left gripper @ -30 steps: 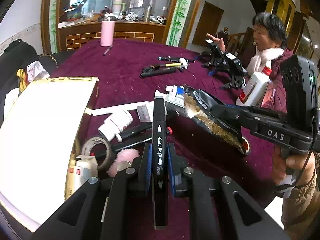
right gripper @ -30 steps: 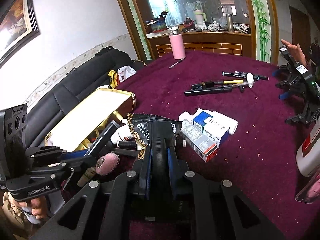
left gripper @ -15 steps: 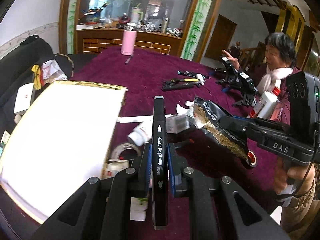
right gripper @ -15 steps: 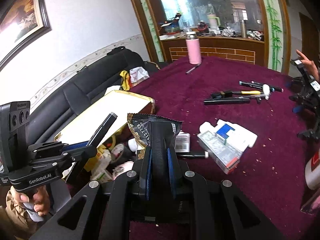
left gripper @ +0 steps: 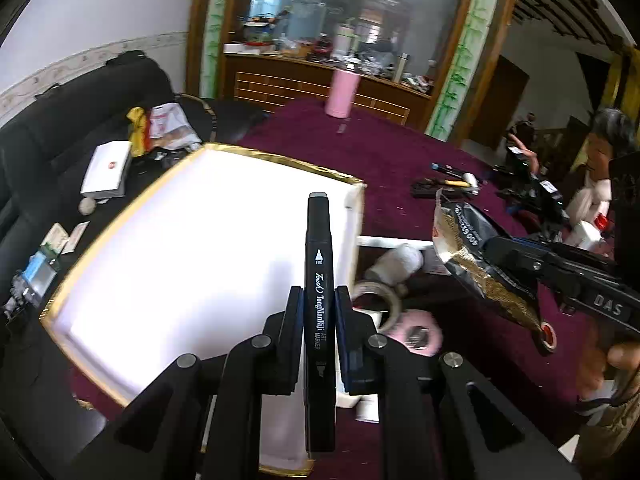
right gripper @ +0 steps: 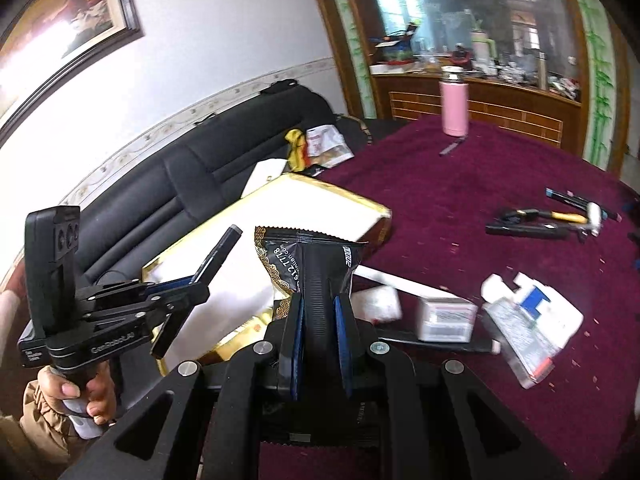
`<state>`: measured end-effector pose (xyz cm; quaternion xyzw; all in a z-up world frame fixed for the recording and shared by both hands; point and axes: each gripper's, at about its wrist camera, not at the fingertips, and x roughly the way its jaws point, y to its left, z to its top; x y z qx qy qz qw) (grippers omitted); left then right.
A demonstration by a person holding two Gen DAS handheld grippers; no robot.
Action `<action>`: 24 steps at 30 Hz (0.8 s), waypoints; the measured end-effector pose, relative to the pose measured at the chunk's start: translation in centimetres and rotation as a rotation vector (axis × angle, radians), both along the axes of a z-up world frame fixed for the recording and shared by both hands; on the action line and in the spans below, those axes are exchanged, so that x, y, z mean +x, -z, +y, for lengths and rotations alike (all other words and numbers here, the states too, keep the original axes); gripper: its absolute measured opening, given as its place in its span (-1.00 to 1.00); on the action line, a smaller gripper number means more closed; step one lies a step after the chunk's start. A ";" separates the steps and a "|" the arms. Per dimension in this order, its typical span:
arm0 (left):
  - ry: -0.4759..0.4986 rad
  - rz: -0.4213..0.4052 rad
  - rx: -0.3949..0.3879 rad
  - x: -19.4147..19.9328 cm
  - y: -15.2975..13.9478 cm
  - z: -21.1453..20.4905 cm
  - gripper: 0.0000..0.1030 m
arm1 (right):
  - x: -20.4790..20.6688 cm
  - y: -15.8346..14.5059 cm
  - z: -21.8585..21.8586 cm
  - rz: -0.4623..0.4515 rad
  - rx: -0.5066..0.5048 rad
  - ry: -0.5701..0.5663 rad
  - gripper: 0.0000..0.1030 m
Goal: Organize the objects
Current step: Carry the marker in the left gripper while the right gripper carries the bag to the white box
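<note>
The left gripper (left gripper: pixel 319 312) is clamped on a black marker (left gripper: pixel 319 280) that points forward along its fingers, and it now hangs over the white inside of the gold-rimmed box (left gripper: pixel 280 164); a second ago it sat lower, above the clutter beside that box. The right gripper (right gripper: pixel 320 322) is closed on a black snack packet (right gripper: pixel 308 256) with gold edging, held upright in the air, and it too has risen and swung toward the box. The part of the box in view shows only its bare white lining. Beside its right wall lie a roll of tape (left gripper: pixel 384 300), a pink fluffy thing (left gripper: pixel 424 330) and a white bottle (left gripper: pixel 400 260) on the maroon worktop (left gripper: pixel 392 148). The right wrist view alone shows the medicine cartons (right gripper: pixel 532 316) and the blurred small box (right gripper: pixel 446 318) near them, plus the left gripper (right gripper: pixel 200 280) from the side. The left wrist view alone shows a second person (left gripper: pixel 604 168) across the worktop. Both show the pink flask (right gripper: pixel 454 106) at the far edge.
</note>
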<state>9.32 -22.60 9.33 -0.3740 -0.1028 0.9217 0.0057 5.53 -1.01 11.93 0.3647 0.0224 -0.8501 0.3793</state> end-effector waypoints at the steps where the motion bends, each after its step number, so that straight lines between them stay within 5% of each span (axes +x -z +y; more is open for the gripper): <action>1: -0.013 -0.003 -0.004 0.0 0.1 -0.4 -0.72 | 0.0 0.0 -0.5 -0.002 0.000 -0.012 -0.68; 16: -0.187 -0.044 -0.032 -1.1 1.9 -9.3 -0.72 | 1.9 3.4 -12.9 -0.084 0.054 -0.225 -0.67; 24: -0.215 -0.072 -0.038 -1.3 3.4 -11.0 -0.72 | 2.3 5.2 -15.5 -0.109 0.088 -0.269 -0.68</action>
